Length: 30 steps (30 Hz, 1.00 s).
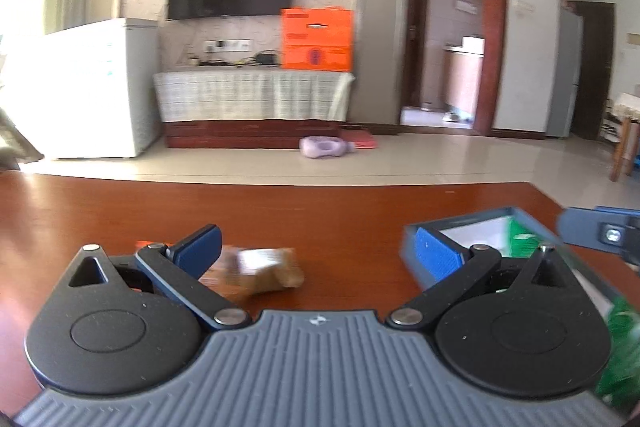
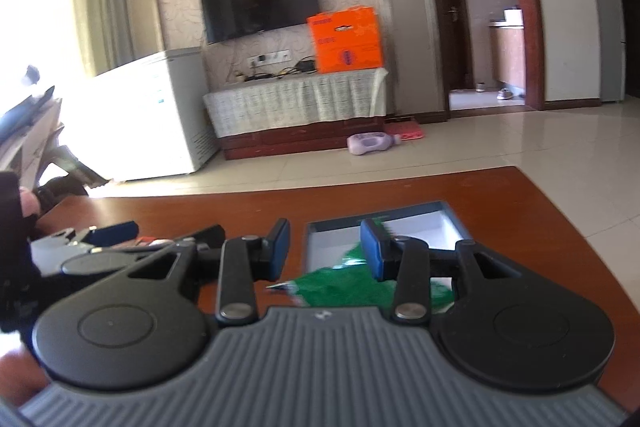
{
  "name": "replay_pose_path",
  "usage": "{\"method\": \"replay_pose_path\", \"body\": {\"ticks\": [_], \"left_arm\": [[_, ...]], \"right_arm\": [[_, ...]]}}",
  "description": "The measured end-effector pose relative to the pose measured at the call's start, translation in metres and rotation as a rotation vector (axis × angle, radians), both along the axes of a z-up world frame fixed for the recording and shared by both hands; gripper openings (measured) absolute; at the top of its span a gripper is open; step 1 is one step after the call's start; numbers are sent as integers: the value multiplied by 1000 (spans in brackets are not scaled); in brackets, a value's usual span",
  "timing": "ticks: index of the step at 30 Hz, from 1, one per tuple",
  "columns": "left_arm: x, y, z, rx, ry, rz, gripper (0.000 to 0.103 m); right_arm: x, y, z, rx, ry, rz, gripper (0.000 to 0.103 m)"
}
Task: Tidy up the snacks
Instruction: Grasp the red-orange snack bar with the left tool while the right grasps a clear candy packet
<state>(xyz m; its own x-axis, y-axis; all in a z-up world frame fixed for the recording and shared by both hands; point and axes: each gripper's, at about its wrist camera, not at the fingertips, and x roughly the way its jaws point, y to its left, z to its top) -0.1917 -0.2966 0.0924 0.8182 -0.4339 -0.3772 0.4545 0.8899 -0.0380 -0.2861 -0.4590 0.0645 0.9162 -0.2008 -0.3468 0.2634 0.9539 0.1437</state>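
Hovering low over a reddish wooden table point(image 1: 320, 211), the left gripper point(image 1: 320, 255) stands with its jaws spread wide and nothing between them. A brown-wrapped snack point(image 1: 260, 269) lies on the tabletop just ahead, nearer the left finger than the right, its long axis running roughly crosswise to the fingers; motion blur hides its label. A sliver of orange-red packaging point(image 1: 146, 243) shows behind the left finger. To the right sits a shallow blue box point(image 1: 472, 223) with a pale floor, a green snack bag point(image 1: 524, 237) partly inside it.

In the right wrist view, the right gripper point(image 2: 325, 247) is level above the near edge of that box point(image 2: 400, 213), jaws apart and holding nothing, the green bag point(image 2: 344, 287) lying beneath and between them, spilling over the box's near rim onto the table.

The left gripper looks the nearer to the brown snack, and a slight shift leftward would likely centre it. A closing pinch would then meet the wrapper across its short side.
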Motion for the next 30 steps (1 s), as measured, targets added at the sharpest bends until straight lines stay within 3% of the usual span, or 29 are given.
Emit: {"method": "replay_pose_path", "body": {"ticks": [12, 18, 23, 25, 30], "left_arm": [[61, 117, 2, 20, 13, 188, 103], [85, 170, -18, 41, 76, 246, 103], [99, 187, -32, 50, 115, 243, 103], [101, 189, -34, 52, 112, 260, 103], [106, 191, -36, 88, 90, 280, 103]], "right_arm": [[44, 72, -7, -28, 57, 201, 41], [70, 105, -17, -58, 92, 289, 41], [97, 129, -35, -48, 149, 361, 40], [107, 137, -41, -34, 168, 387, 32], [127, 152, -55, 36, 201, 436, 29]]}}
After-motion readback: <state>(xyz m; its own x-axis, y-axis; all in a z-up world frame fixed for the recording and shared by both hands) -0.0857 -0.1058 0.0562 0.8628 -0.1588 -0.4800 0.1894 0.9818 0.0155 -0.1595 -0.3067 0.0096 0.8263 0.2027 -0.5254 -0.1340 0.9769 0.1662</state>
